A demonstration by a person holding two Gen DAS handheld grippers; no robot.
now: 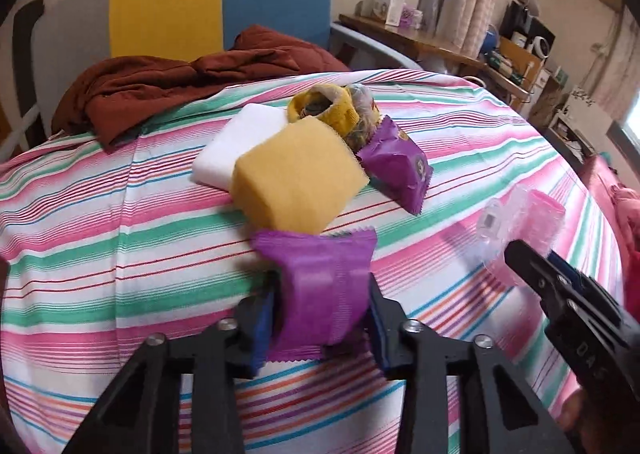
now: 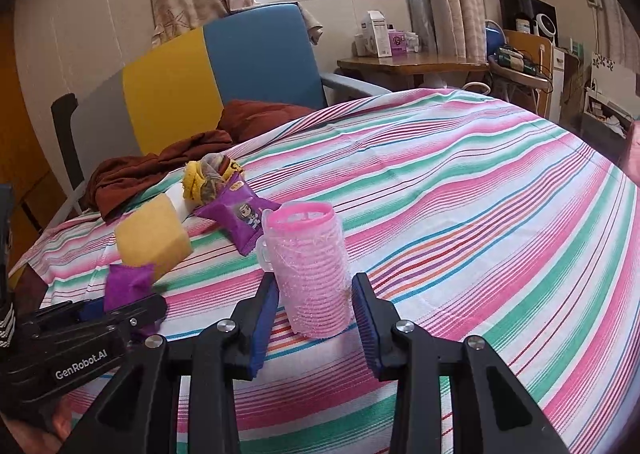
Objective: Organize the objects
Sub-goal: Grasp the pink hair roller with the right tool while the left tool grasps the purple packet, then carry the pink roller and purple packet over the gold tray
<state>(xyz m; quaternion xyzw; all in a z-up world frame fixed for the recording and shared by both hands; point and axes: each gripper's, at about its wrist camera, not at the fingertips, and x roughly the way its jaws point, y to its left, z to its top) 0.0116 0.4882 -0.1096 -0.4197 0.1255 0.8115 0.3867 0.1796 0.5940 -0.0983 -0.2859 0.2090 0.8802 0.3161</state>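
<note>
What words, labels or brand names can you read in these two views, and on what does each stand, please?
"GenRobot.AI": white print on the left gripper body, seen in the right wrist view.
"DAS": embossed letters on the right gripper body, partly cut off.
Purple snack packet: yellow label and cartoon figure, text too small.
Boxes on the wooden desk: print too blurred.

Bare striped cloth (image 2: 480,194) rightward; yellow sponge (image 1: 298,178) and snack packets (image 1: 396,166) crowding left.

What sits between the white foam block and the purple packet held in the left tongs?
The yellow sponge lies between the white foam block and the purple packet in the left tongs. The left wrist view shows it best.
</note>
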